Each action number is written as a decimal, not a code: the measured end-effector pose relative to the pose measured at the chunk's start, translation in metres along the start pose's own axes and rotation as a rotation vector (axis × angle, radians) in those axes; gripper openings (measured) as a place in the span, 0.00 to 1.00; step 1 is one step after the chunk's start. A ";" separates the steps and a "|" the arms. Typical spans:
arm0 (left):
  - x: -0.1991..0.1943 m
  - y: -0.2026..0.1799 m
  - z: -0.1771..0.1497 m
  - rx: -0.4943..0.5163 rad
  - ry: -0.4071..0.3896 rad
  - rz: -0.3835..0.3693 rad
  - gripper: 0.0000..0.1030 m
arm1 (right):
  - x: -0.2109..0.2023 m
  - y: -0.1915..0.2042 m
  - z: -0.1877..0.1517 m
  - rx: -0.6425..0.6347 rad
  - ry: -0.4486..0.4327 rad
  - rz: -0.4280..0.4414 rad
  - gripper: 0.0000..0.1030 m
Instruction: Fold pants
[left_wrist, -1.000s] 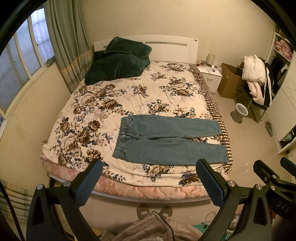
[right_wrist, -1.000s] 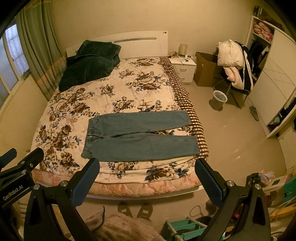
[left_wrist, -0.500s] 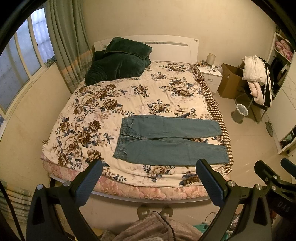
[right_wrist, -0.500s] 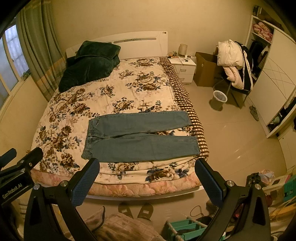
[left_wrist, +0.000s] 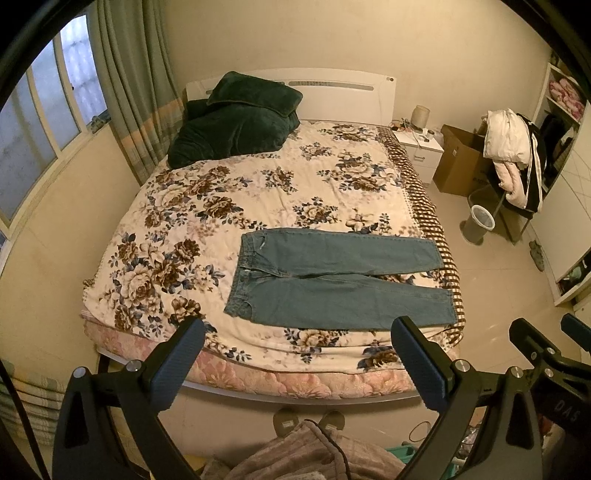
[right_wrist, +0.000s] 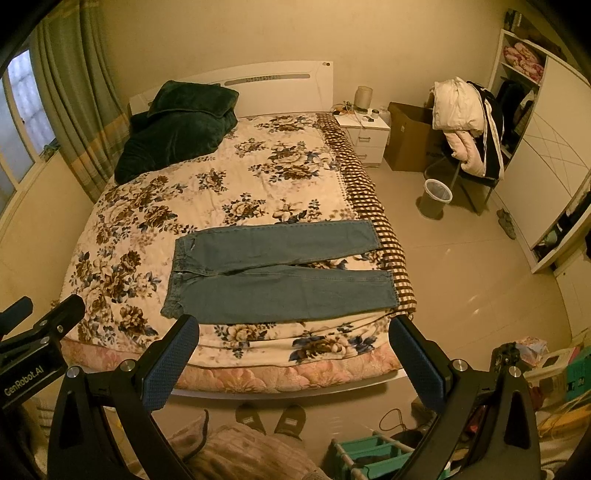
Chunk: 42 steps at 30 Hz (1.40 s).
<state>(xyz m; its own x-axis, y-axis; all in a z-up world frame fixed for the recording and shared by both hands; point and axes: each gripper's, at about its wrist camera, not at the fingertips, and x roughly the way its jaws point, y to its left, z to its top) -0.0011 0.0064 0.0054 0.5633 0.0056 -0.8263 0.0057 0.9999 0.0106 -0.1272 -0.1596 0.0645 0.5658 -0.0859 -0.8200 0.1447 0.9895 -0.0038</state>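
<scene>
Blue jeans (left_wrist: 332, 280) lie flat on the floral bedspread (left_wrist: 229, 199), waist to the left, both legs spread to the right near the bed's foot edge. They also show in the right wrist view (right_wrist: 273, 273). My left gripper (left_wrist: 295, 365) is open and empty, held back from the bed above the floor. My right gripper (right_wrist: 291, 363) is open and empty too, equally far back. Each gripper's body shows at the edge of the other's view.
Dark green pillows (left_wrist: 236, 118) lie at the bed's head. A white nightstand (right_wrist: 365, 134), cardboard box (right_wrist: 410, 136), bin (right_wrist: 436, 197) and clothes-laden chair (right_wrist: 469, 125) stand right of the bed. Slippered feet (right_wrist: 273, 419) and a green rack (right_wrist: 369, 450) are below me.
Almost nothing has changed; both views have shifted very slightly and the jeans have not moved.
</scene>
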 end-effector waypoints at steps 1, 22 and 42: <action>0.000 0.000 0.000 0.000 0.001 -0.001 1.00 | 0.000 -0.001 0.000 0.000 0.000 0.001 1.00; 0.020 -0.005 -0.001 0.010 0.002 -0.007 1.00 | 0.013 -0.007 0.004 0.031 0.005 -0.003 1.00; 0.252 -0.027 0.088 0.066 0.115 0.073 1.00 | 0.308 -0.083 0.081 0.166 0.117 -0.095 1.00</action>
<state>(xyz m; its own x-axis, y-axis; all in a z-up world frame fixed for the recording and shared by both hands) 0.2137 -0.0197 -0.1537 0.4654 0.0834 -0.8811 0.0247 0.9939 0.1071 0.1009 -0.2775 -0.1409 0.4470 -0.1543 -0.8811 0.3303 0.9439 0.0023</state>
